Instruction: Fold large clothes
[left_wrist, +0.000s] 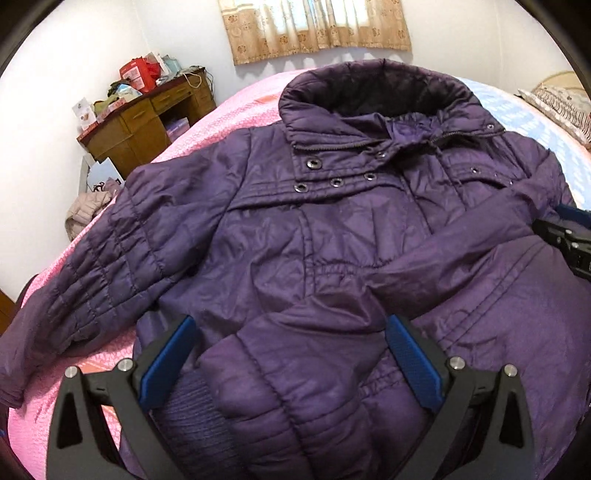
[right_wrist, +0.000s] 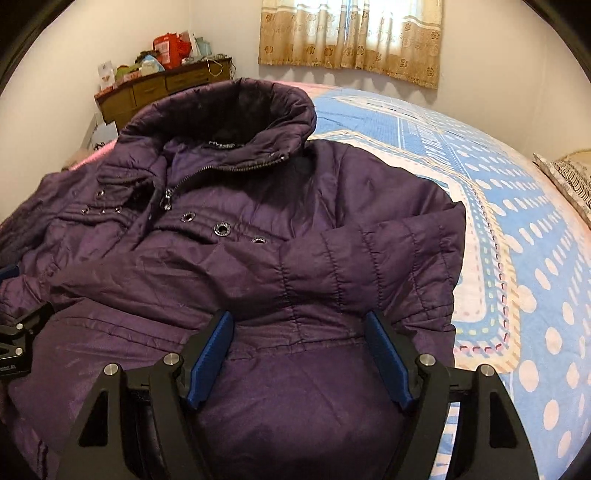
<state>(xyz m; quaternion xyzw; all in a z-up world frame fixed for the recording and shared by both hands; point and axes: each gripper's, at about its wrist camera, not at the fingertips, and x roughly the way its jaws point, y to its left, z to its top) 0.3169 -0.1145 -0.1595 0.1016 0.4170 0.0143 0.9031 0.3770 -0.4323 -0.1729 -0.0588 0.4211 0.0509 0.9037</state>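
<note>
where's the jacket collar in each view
Left wrist view: the collar sits top centre, a little right, above the snaps.
Right wrist view: the collar sits upper left of centre, above the zip.
Shared landmark: the wooden desk against the far wall, left of the collar in both.

Both grippers point downward side by side, the left gripper (left_wrist: 291, 354) with its blue pads (left_wrist: 168, 365) spread wide, nothing pinched between them, and the right gripper (right_wrist: 299, 350) likewise wide apart, its pads (right_wrist: 210, 365) pressing on nothing, its black body just showing at the left view's right edge.
</note>
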